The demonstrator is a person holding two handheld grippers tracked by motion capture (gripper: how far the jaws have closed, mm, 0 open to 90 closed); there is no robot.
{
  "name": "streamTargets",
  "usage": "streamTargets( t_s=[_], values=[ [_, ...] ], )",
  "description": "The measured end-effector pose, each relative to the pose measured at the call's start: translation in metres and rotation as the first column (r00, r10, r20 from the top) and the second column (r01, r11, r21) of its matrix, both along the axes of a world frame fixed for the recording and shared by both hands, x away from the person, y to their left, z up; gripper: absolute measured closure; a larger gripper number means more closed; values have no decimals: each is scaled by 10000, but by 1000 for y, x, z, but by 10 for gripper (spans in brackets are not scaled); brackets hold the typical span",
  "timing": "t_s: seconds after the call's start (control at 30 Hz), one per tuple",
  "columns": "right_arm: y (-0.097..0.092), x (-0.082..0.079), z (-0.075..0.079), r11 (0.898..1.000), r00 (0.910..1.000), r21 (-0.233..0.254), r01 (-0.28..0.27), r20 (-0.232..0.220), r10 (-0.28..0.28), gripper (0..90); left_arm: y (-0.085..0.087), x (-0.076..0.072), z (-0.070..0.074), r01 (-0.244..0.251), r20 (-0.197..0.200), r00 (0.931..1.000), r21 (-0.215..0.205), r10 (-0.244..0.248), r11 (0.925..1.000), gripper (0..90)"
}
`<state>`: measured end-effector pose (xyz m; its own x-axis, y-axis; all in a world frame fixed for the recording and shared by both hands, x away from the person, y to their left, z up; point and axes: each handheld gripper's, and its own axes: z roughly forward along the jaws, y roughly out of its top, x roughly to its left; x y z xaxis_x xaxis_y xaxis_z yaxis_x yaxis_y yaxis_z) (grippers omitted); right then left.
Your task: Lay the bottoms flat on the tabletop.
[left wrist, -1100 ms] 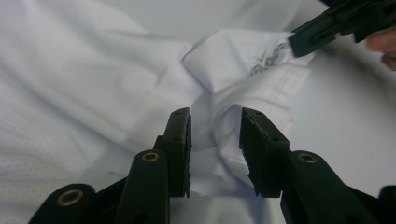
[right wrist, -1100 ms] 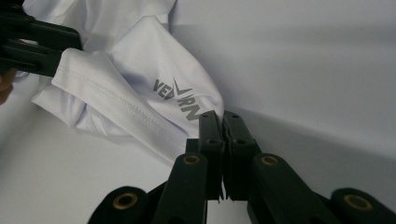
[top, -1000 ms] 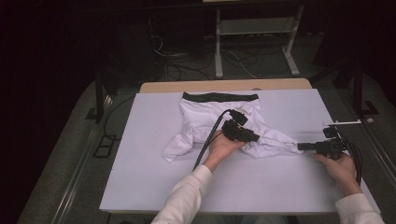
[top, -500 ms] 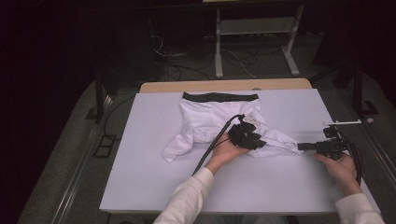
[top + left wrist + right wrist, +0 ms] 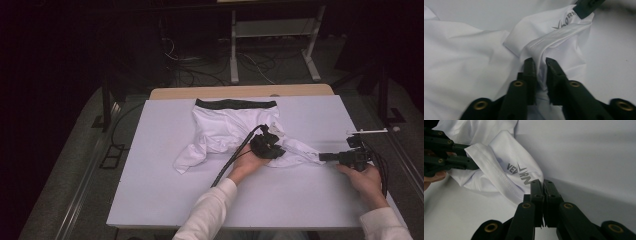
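Left gripper (image 5: 540, 66) fingers just closed, pinching the white shorts (image 5: 225, 127) (hem fold); right gripper (image 5: 543, 185) clamps their corner

A white garment (image 5: 225, 130) with a dark waistband (image 5: 235, 104) lies spread on the pale table (image 5: 165, 200), waistband toward twelve o'clock. One leg trails to about seven o'clock; the other stretches toward four o'clock, pulled into a narrow strip. The left gripper (image 5: 267, 145) sits on that stretched leg near the table's middle, its jaws having just been closing (cloth bunched under them), with its cable (image 5: 232, 162) running back toward six o'clock beside the left hand (image 5: 247, 164). The right gripper (image 5: 327, 157), at three o'clock from the left one, meets the leg's tip, jaws together on the cloth; the right hand (image 5: 367, 180) grips its body. Both sleeves (image 5: 210, 215) are white.
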<state>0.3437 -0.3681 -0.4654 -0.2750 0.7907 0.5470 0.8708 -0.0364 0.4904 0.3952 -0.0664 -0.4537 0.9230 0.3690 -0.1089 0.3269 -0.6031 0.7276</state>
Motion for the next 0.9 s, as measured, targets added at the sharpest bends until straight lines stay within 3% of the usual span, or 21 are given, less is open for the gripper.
streamTargets(
  t_s=[0.07,0.2,0.37,0.5,0.67,0.83,0.9],
  values=[
    [0,0,0,10000,10000,26,5,2,-5,860,2,0,3,6,-59,10000,-38,-6,10000,862],
    [-1,-5,4,9998,10000,190,-7,58,6,860,8,-6,17,316,-34,9995,175,-315,9993,880],
    [7,-22,17,9998,9999,173,-131,84,129,860,21,-35,39,845,-76,9964,147,-844,9963,883],
    [14,-38,26,9988,9995,378,-317,78,314,859,29,-67,43,1341,-80,9910,688,-1339,9886,882],
    [19,-58,32,9976,9984,398,-563,31,562,858,36,-98,41,1913,-348,9815,1287,-1883,9731,883],
    [17,-76,33,9965,9979,550,-625,-154,634,858,36,-124,42,2531,-452,9674,1999,-2492,9465,883],
    [16,-82,32,9959,9969,543,-722,-259,737,858,34,-133,41,2761,-410,9608,2361,-2744,9317,883]
  ],
)
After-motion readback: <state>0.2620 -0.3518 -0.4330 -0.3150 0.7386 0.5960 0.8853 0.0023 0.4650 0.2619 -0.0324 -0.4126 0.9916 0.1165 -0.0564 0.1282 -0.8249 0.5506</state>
